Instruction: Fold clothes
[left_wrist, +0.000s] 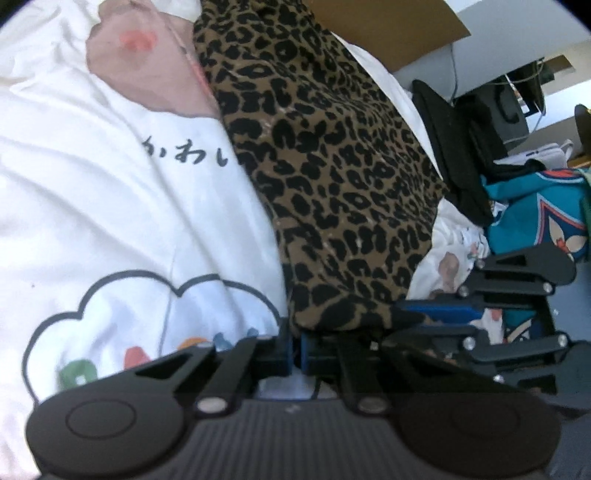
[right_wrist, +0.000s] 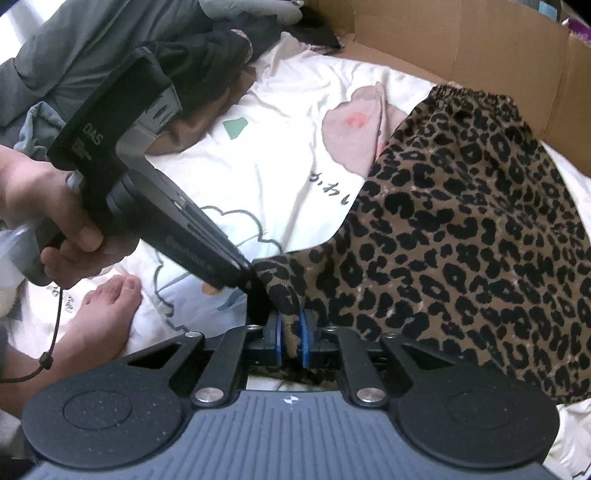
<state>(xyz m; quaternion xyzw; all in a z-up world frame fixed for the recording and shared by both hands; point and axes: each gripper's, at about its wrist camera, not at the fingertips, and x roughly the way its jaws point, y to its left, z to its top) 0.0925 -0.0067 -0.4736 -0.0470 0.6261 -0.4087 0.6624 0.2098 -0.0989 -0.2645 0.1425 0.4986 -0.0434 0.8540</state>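
The leopard-print garment (right_wrist: 461, 221) covers the end of the black printed writing on the white sheet (right_wrist: 280, 177), and the picture's right edge cuts off the garment's far side. Its pinched corner hides the left hand-held gripper (right_wrist: 255, 280) fingertips. A person's hand (right_wrist: 40, 206) is cropped at the left edge.
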